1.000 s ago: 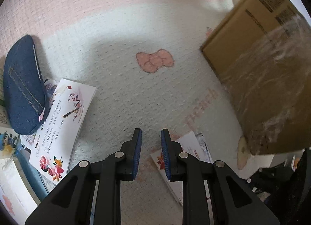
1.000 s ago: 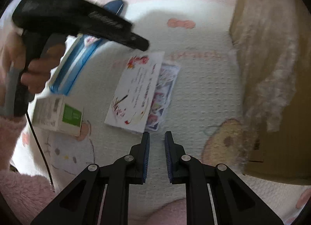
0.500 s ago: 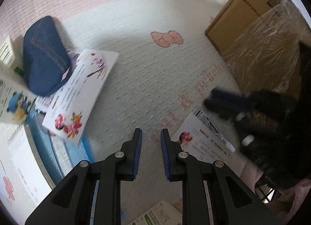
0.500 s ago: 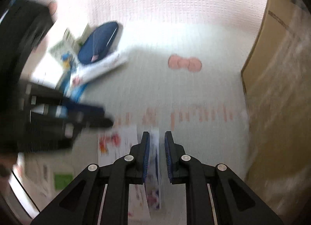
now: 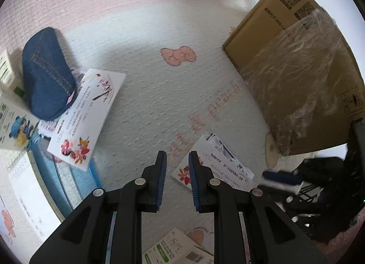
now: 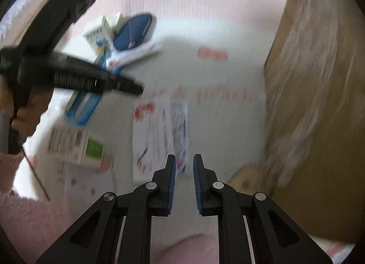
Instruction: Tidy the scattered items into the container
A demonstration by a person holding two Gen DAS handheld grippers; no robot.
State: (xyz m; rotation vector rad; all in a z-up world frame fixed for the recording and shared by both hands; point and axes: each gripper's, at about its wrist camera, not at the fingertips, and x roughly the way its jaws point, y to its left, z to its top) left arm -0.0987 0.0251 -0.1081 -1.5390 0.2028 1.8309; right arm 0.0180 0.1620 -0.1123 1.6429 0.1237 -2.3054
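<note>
A cardboard box (image 5: 285, 58) wrapped in clear film stands on the right of the mat, also seen as the box (image 6: 319, 104) in the blurred right wrist view. A denim pouch (image 5: 45, 74) lies on a flowered leaflet (image 5: 86, 115) at the left. A second leaflet (image 5: 216, 168) lies just right of my left gripper (image 5: 177, 161), whose jaws are slightly apart and empty. My right gripper (image 6: 184, 163) is shut on nothing, above that leaflet's (image 6: 155, 131) near edge. The left gripper (image 6: 134, 88) reaches in from the left there.
A white and green carton (image 5: 175, 250) lies close below the left gripper; it shows as the carton (image 6: 75, 145) at left. A blue flat item (image 5: 75, 177) and a cartoon card (image 5: 13, 125) sit by the pouch. A hand (image 6: 25, 115) and pink sleeve (image 6: 22, 218) hold the left tool.
The left view has pulled back, so the pouch, leaflets and carton show more fully. The right gripper swung forward over the mat and then back. Neither pair of jaws changed.
</note>
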